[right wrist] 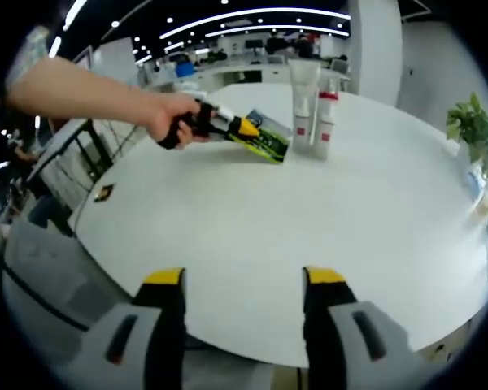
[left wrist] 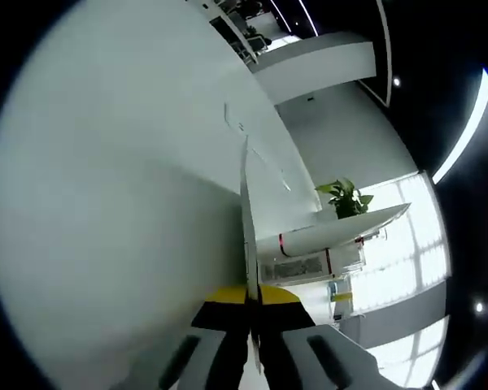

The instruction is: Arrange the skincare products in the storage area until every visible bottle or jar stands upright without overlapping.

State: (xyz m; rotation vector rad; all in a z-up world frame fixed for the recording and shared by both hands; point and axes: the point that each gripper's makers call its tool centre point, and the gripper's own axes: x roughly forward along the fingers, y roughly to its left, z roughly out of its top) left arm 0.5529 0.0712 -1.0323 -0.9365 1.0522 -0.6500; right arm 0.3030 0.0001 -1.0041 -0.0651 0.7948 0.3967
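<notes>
On the far side of the round white counter [right wrist: 325, 211], two white red-banded bottles [right wrist: 315, 114] stand upright. The left claw [right wrist: 252, 132] pinches a flat green-black packet [right wrist: 267, 142] beside them, apparently not yet placed. The right claw [right wrist: 244, 284] gapes wide, holding nothing.

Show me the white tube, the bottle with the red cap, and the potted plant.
white tube [right wrist: 302, 101], right gripper view, on its body.
bottle with the red cap [right wrist: 325, 122], right gripper view, on its white body.
potted plant [right wrist: 472, 128], right gripper view, on its leaves.
</notes>
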